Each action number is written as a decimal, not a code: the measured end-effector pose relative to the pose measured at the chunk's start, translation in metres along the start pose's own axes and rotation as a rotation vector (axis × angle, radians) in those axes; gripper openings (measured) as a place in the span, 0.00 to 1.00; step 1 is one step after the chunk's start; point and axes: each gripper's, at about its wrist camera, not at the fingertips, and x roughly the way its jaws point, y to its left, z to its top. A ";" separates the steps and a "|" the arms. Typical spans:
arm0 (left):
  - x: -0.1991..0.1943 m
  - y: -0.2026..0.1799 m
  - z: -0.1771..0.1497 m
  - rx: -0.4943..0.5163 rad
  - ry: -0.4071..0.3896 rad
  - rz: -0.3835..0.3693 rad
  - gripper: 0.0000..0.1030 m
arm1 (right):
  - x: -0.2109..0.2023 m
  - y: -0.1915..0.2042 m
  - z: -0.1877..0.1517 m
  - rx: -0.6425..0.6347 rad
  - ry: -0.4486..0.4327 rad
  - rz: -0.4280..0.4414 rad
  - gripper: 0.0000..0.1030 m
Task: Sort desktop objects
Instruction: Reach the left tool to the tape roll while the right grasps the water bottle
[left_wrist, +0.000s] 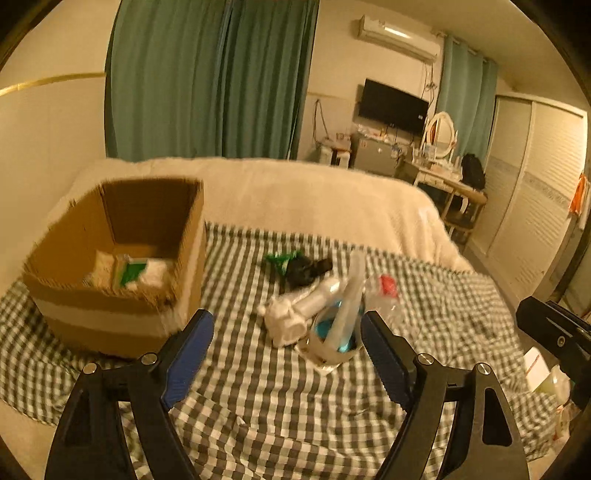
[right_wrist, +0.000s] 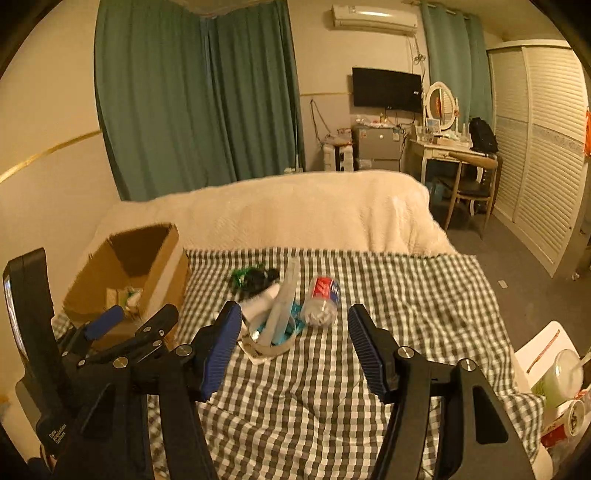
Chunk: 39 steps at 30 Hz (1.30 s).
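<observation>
A pile of small objects lies on the checked cloth (left_wrist: 266, 398): a white bottle (left_wrist: 317, 293), a clear plastic bottle with a red label (right_wrist: 321, 299), a black and green item (left_wrist: 299, 267) and a white-and-blue cup-like item with a tube (left_wrist: 334, 332). An open cardboard box (left_wrist: 122, 258) stands at the left with packets inside. My left gripper (left_wrist: 286, 347) is open and empty, just short of the pile. My right gripper (right_wrist: 293, 343) is open and empty, also just before the pile (right_wrist: 273, 317). The left gripper also shows in the right wrist view (right_wrist: 136, 317).
The checked cloth covers a bed with a cream blanket (right_wrist: 295, 210) behind it. White cups and packaging (right_wrist: 557, 376) sit off the bed's right edge. A dressing table and chair (right_wrist: 465, 166) stand at the far right.
</observation>
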 end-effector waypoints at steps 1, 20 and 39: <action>0.010 0.000 -0.006 0.003 0.018 -0.003 0.82 | 0.009 0.000 -0.006 0.002 0.013 -0.002 0.58; 0.158 -0.039 -0.055 0.070 0.200 -0.181 0.82 | 0.153 -0.051 -0.040 0.087 0.162 0.001 0.58; 0.208 -0.049 -0.050 0.106 0.214 -0.248 0.81 | 0.282 -0.065 -0.026 0.209 0.263 0.095 0.63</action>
